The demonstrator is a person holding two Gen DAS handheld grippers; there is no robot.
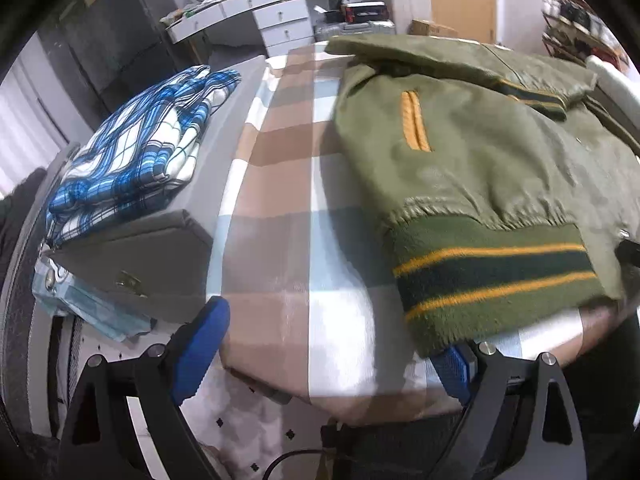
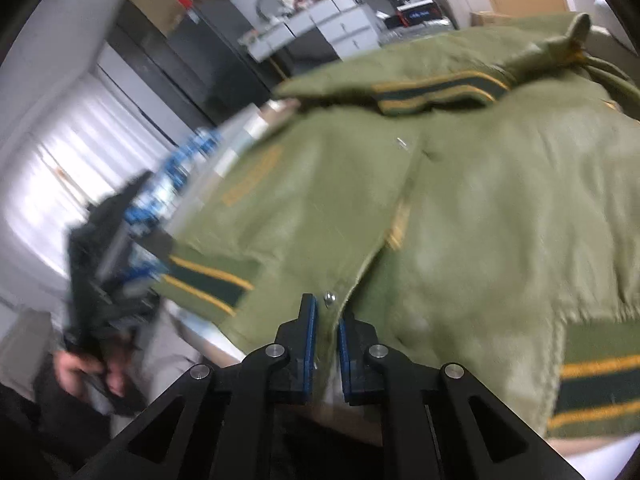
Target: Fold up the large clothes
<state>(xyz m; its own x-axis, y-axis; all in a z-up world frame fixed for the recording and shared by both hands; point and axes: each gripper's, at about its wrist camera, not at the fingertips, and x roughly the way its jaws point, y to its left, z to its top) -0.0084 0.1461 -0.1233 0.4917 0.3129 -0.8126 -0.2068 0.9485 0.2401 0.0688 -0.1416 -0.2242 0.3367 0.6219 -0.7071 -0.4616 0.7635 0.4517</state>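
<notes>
The green jacket (image 1: 472, 168) is lying spread on the checked tabletop (image 1: 280, 208), with both sleeves seemingly already brought in across the body; their striped cuffs are being shown near the far edge in the right wrist view, though blur is making that reading uncertain. The striped hem band (image 1: 496, 280) is hanging at the near edge of the tabletop. A folded blue plaid garment (image 1: 136, 152) is being kept aside on a grey box (image 1: 140, 248), so one piece appears to be finished.

The right gripper (image 2: 327, 344) is being held clamped on the front edge of the jacket beside a snap. The left gripper (image 1: 332, 348) is being held wide apart at the hem corner, with nothing pinched yet. The lengthwise fold of the body is judged to be left undone, and the jacket is not yet being stacked.
</notes>
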